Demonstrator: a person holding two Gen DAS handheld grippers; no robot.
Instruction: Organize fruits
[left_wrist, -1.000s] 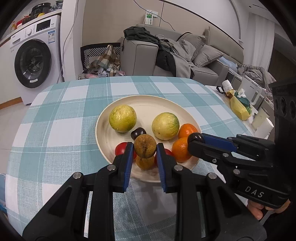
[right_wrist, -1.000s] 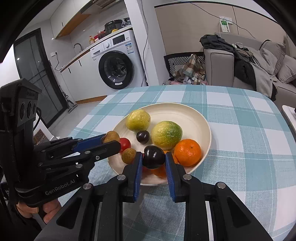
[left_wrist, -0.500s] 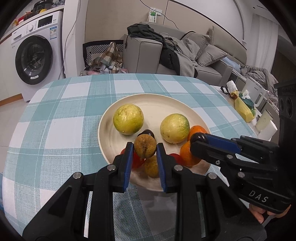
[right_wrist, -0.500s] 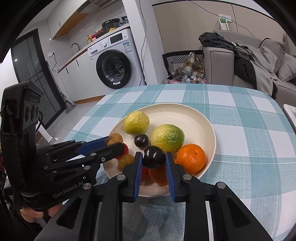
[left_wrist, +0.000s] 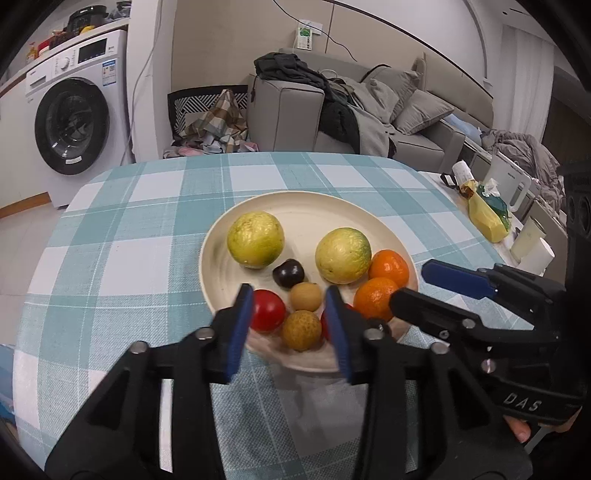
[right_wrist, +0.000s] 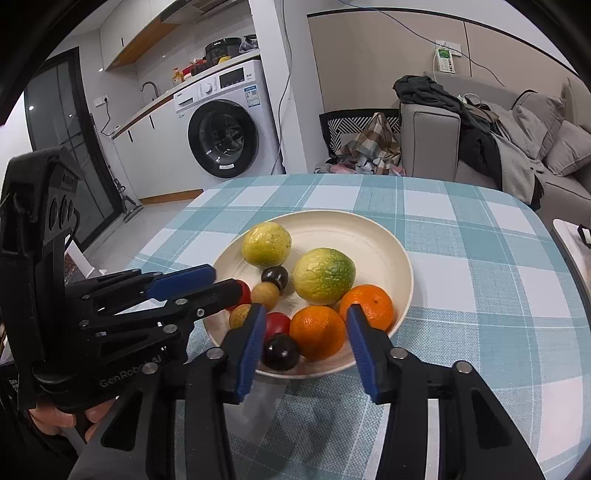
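Note:
A cream plate (left_wrist: 314, 206) (right_wrist: 369, 229) on the checked table holds two yellow-green citrus (left_wrist: 255, 239) (right_wrist: 323, 274), two oranges (left_wrist: 376, 298) (right_wrist: 317, 332), red tomatoes (left_wrist: 266, 310), two brown longans (left_wrist: 305, 296) (right_wrist: 265, 295) and two dark plums (left_wrist: 288, 272) (right_wrist: 280, 351). My left gripper (left_wrist: 288, 328) is open over the plate's near rim, astride a longan (left_wrist: 301, 329). My right gripper (right_wrist: 303, 343) is open at the near rim, with a plum and an orange between its fingers, none held.
The round table has a teal checked cloth (left_wrist: 147, 229). A side table at right carries a yellow bag (left_wrist: 485, 218), cups and a kettle. A washing machine (right_wrist: 229, 122), a sofa (left_wrist: 369, 110) and a chair with clothes stand behind.
Both grippers have opened. The left one let go of the longan and the right one let go of the dark plum; both fruits now lie on the plate.

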